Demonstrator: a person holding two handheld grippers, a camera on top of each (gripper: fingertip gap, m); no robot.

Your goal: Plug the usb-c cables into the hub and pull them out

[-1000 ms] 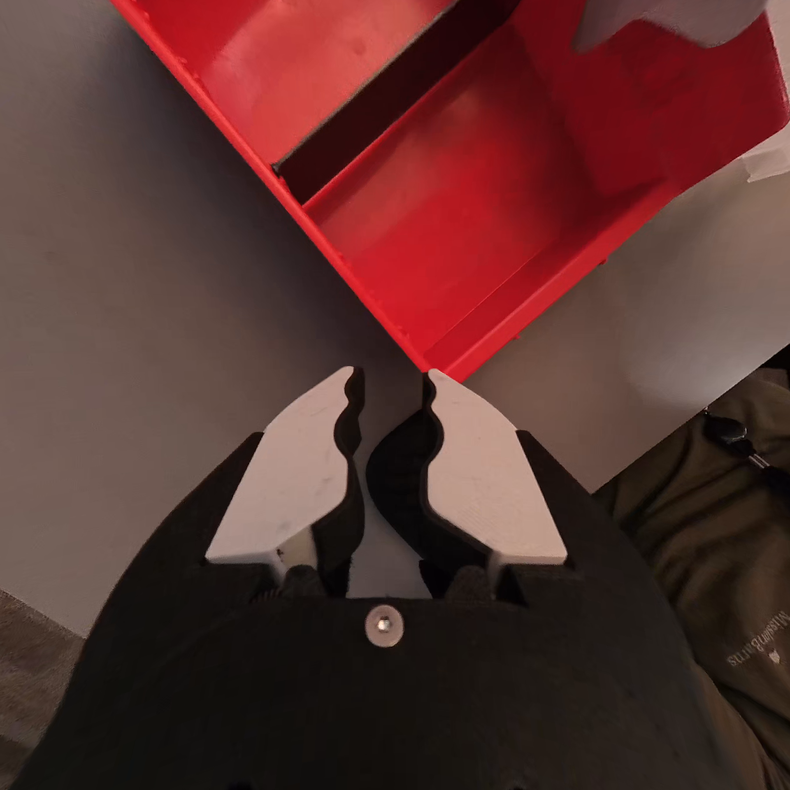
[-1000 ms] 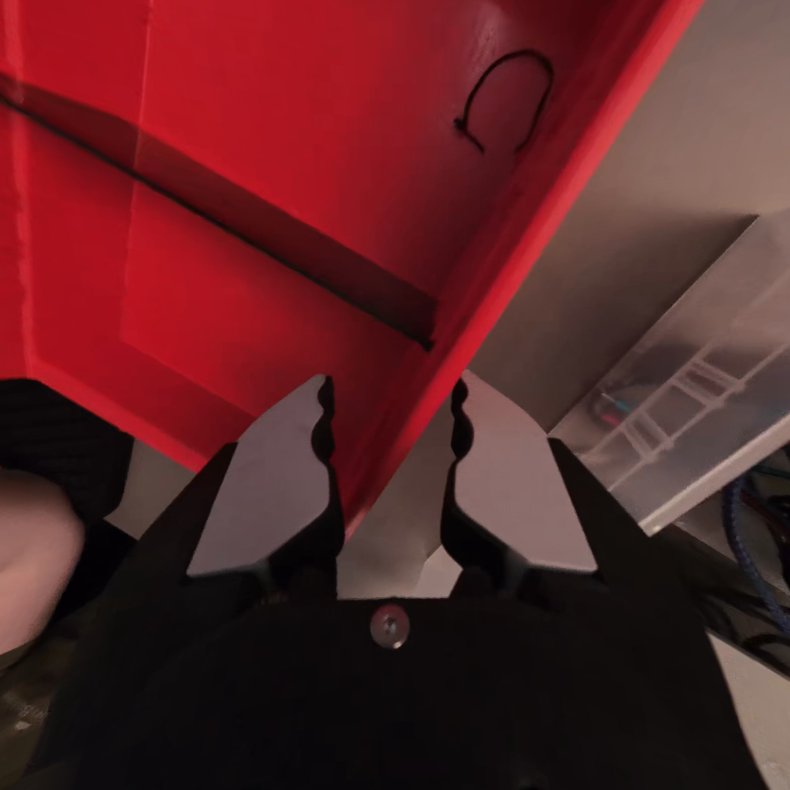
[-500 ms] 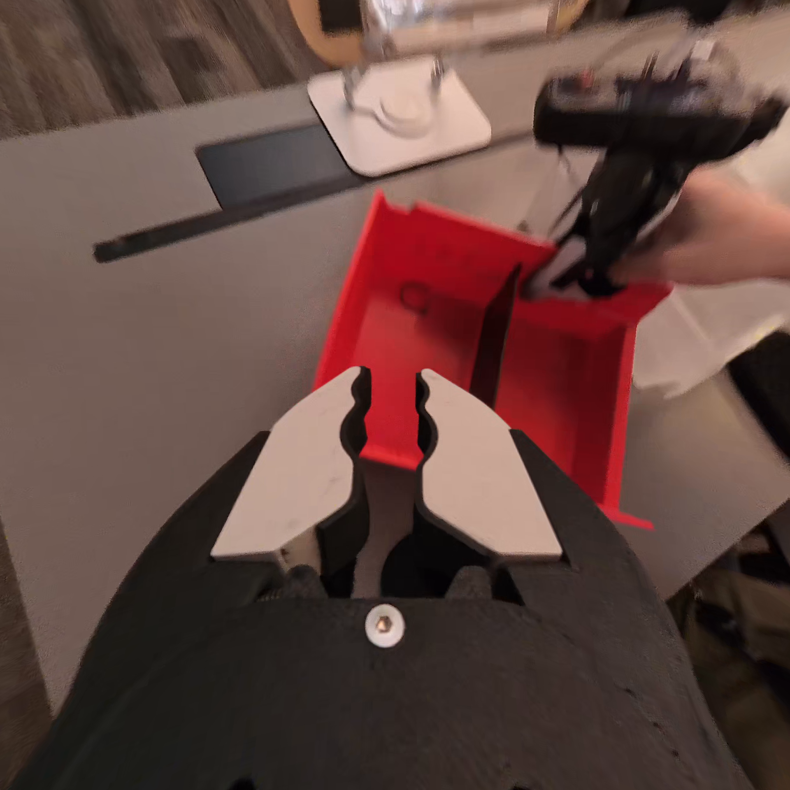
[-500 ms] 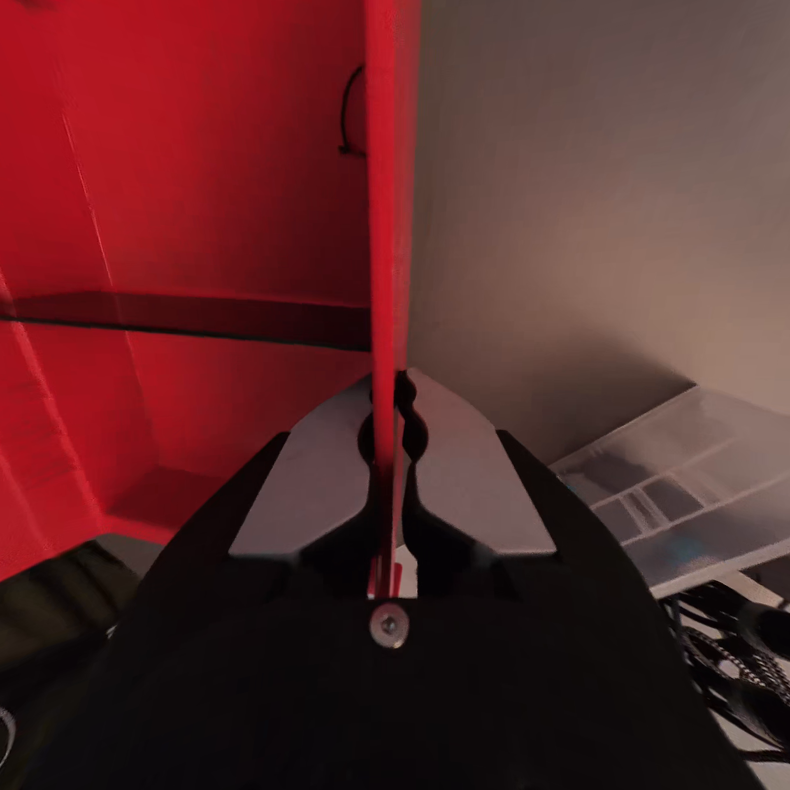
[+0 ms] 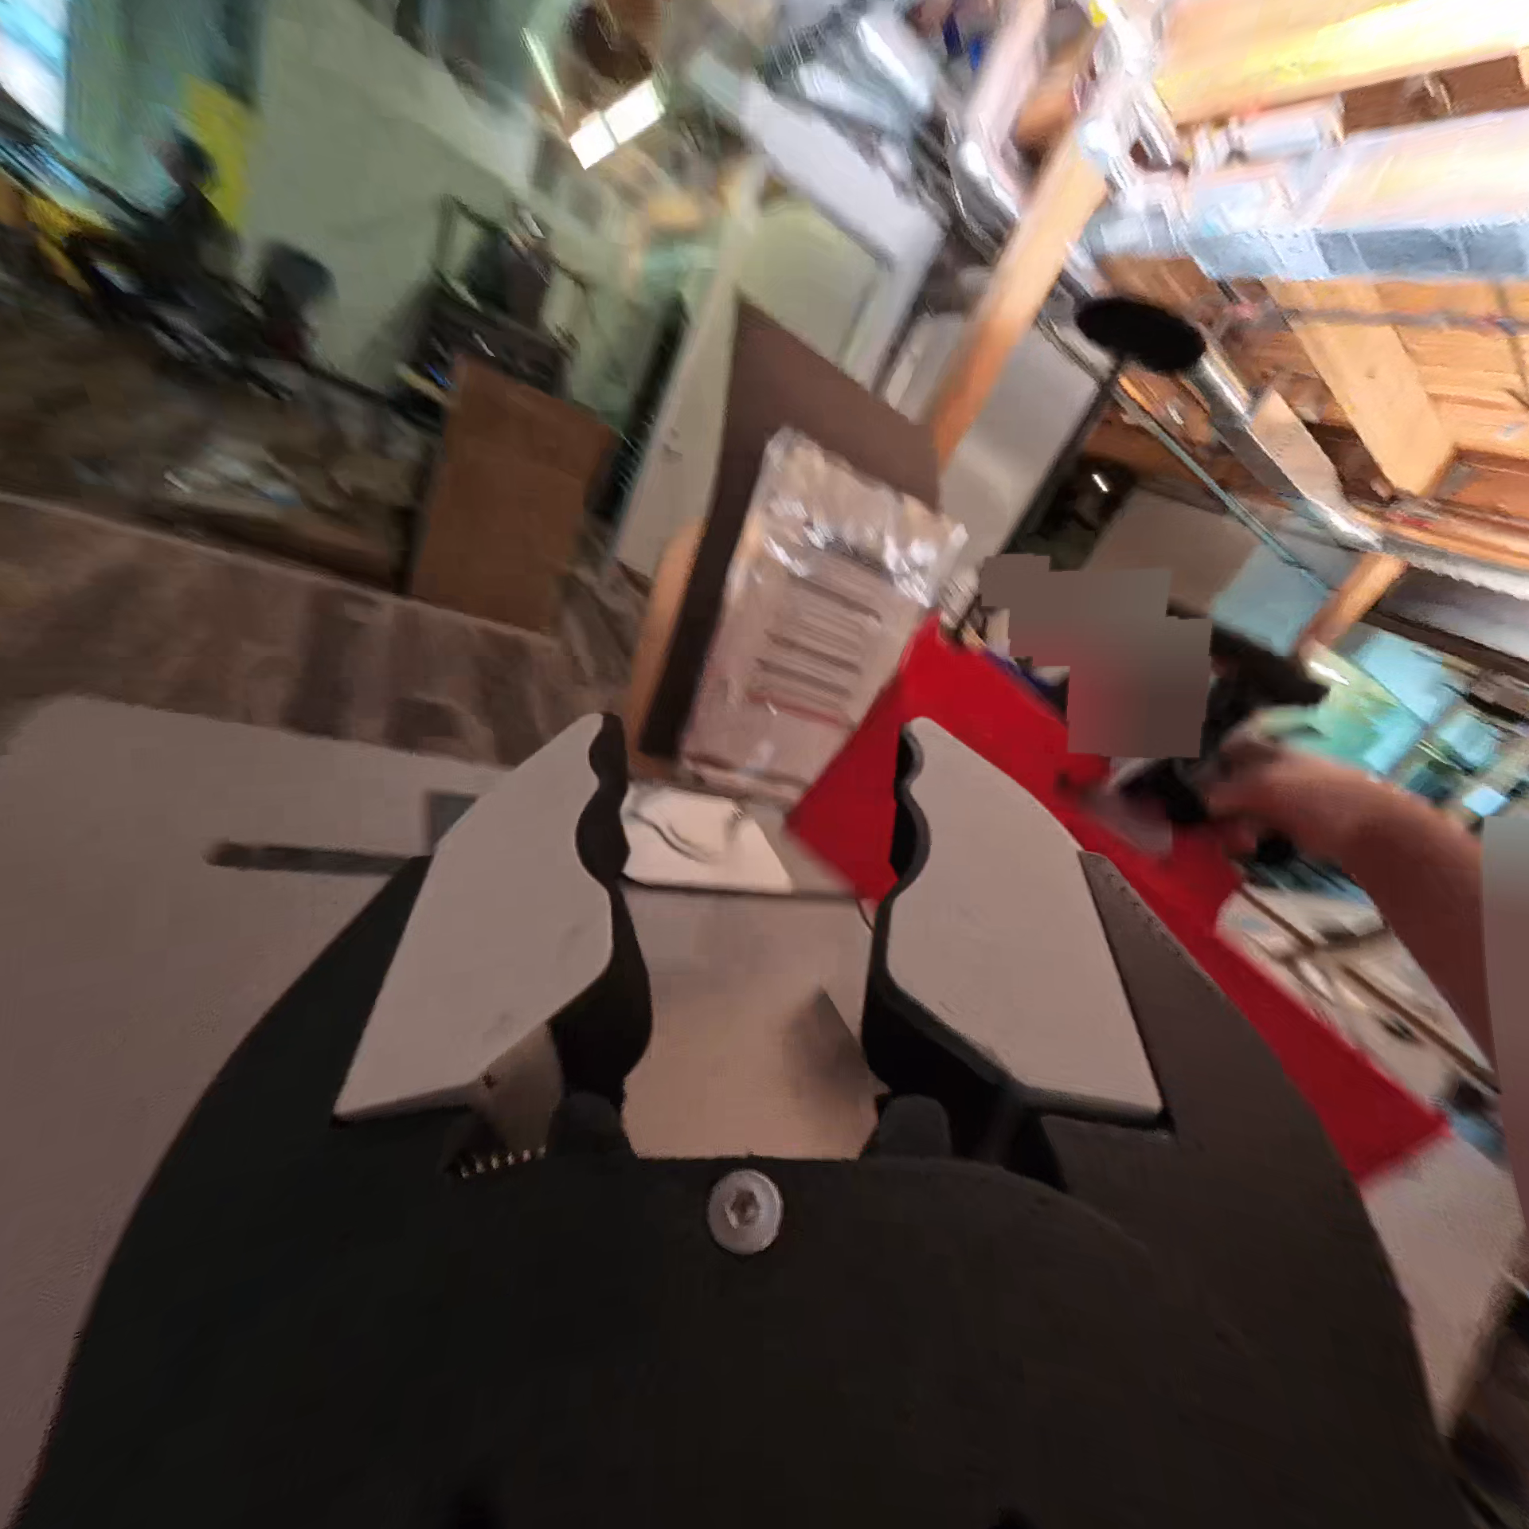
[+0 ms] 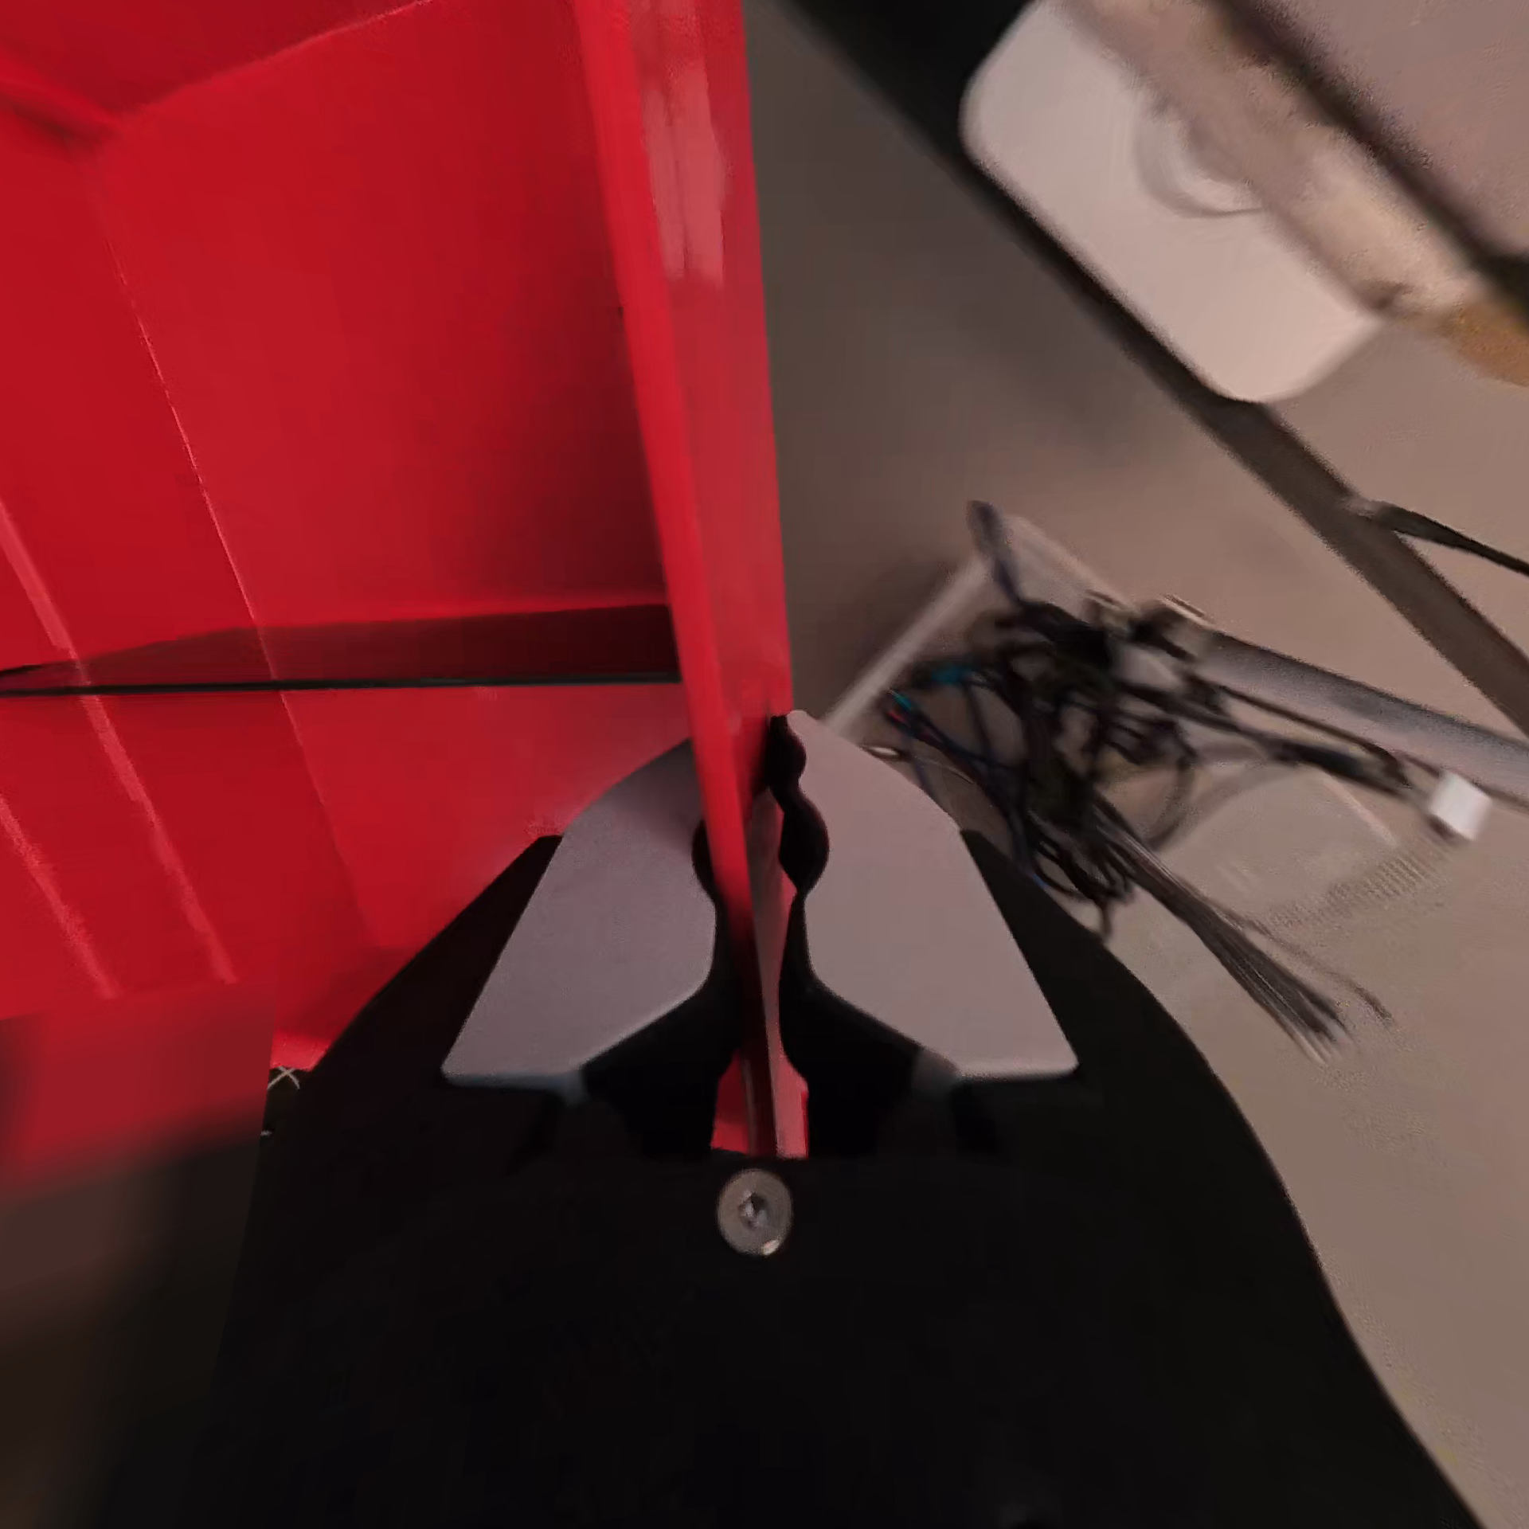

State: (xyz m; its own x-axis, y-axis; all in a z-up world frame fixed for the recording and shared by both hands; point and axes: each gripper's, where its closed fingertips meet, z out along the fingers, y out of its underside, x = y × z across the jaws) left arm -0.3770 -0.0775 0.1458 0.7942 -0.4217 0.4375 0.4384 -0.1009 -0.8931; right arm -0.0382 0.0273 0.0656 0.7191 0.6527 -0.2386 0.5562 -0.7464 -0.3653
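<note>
My right gripper [image 6: 745,745] is shut on the side wall of a red bin [image 6: 703,414], with one pad inside the wall and one outside. The bin's inside has a dark divider [image 6: 414,654] and looks bare where it shows. A blurred tangle of dark cables [image 6: 1059,728] lies to the right of the bin on the table. I cannot make out a hub. My left gripper [image 5: 753,745] is open and empty, raised above the table and pointing across the room. In the left wrist view the red bin [image 5: 976,745] shows at the right, with a hand and the other gripper [image 5: 1175,786] at it.
The grey table [image 5: 165,869] carries a white monitor stand base [image 6: 1158,248], also seen in the left wrist view [image 5: 703,844]. A clear plastic bag [image 5: 827,612] stands behind it. A dark strip [image 5: 306,856] is set in the tabletop. Shelves and clutter fill the background. Tip to tip, the grippers are about 35 centimetres apart.
My right gripper closed on the bin's wall and keeps hold while the bin swings. My left gripper opened wide and tilted up from the bin towards the room.
</note>
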